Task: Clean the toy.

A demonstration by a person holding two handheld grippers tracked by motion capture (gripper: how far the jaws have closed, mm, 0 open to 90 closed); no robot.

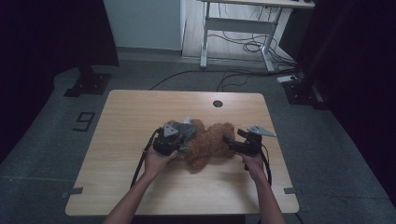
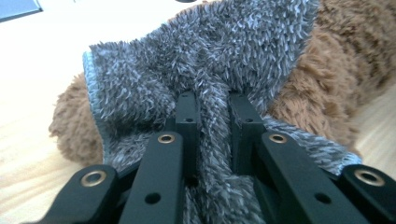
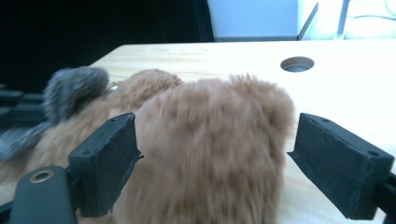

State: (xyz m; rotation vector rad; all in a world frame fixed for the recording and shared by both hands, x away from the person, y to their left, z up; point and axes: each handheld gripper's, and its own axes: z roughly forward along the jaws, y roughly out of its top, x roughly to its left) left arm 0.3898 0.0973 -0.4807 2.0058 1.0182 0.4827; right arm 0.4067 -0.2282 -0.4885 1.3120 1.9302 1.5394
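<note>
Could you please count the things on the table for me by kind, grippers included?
Brown plush toy: 1
Grey fluffy cloth: 1
Grippers: 2, the left gripper shut on the cloth, the right gripper open around a part of the toy
Total: 4

left gripper [image 2: 212, 109] clamped on grey fleece cloth [image 2: 205, 56] over brown plush toy [image 2: 327, 79]

Left hand-held gripper [image 2: 212, 112] clamped, right [image 3: 215, 154] agape
</note>
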